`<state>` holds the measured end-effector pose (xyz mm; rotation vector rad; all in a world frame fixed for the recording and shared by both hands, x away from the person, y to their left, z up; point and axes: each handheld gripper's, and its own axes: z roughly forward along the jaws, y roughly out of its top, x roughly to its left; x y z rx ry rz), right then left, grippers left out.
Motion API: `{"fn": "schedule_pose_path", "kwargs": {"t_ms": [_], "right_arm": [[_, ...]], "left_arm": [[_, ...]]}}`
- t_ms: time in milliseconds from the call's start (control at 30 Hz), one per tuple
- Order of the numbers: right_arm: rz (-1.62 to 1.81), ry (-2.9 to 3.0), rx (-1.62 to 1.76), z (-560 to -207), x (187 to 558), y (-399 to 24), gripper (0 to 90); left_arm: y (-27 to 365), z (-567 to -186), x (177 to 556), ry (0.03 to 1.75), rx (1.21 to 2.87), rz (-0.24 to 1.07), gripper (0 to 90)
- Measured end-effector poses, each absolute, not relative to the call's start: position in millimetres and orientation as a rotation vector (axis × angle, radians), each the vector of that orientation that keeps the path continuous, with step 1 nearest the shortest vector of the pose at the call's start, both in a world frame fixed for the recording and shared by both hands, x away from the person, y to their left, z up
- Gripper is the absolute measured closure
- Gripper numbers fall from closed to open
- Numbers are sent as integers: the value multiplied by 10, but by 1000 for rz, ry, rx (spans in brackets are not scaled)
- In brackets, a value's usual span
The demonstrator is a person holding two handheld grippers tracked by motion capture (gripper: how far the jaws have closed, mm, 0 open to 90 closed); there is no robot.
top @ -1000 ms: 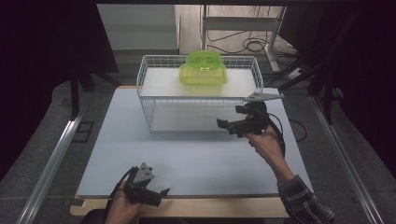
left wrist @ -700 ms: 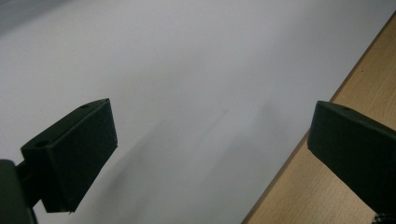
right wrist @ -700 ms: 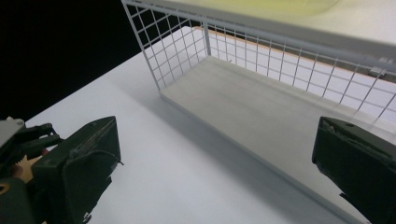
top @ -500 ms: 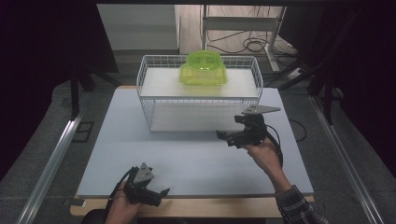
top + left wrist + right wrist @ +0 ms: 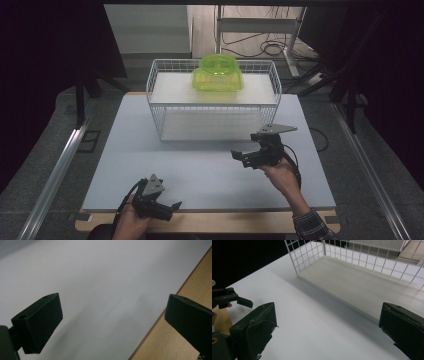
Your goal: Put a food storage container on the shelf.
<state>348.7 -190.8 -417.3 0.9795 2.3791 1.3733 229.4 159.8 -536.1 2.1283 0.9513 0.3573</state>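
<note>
A white wire rack [image 5: 212, 107] stands at the back of the white mat [image 5: 200, 170], with a translucent green lidded container [image 5: 218, 75] on its upper shelf. My right gripper [image 5: 240, 158] hovers open and empty over the mat in front of the rack's right part. In the right gripper view its jaws [image 5: 327, 325] stand wide apart, facing the rack's lower shelf board [image 5: 362, 285]. My left gripper [image 5: 170, 209] rests open and empty at the mat's front edge. Its jaws [image 5: 112, 320] straddle the line between mat and wooden table edge [image 5: 175, 340].
The rack's wire wall [image 5: 307, 252] rises at the top of the right gripper view, where the left gripper [image 5: 229, 298] also shows at the far left. Dark curtains and floor cables surround the table. Open mat lies between the two grippers.
My right gripper has drawn back from the rack towards the near side and a little left, staying open. The left gripper has not moved.
</note>
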Motion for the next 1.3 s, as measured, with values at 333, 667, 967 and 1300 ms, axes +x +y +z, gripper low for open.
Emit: {"fn": "schedule_pose_path", "kwargs": {"t_ms": [333,667,967,1300], "right_arm": [[1315,2391,1003,-4330,3426,-1971,16],[1261,2412,1013,-4481,3323,-2024,17],[1227,2421,1005,-4581,3199,-2098,16],[1209,2403,1038,-4688,3095,-2257,16]], "left_arm": [[1599,-5360,2291,951,2128,355,14],[1599,-5361,2289,953,2130,355,14],[1593,-5361,2287,952,2135,358,14],[1590,-5365,2289,949,2143,364,14]]}}
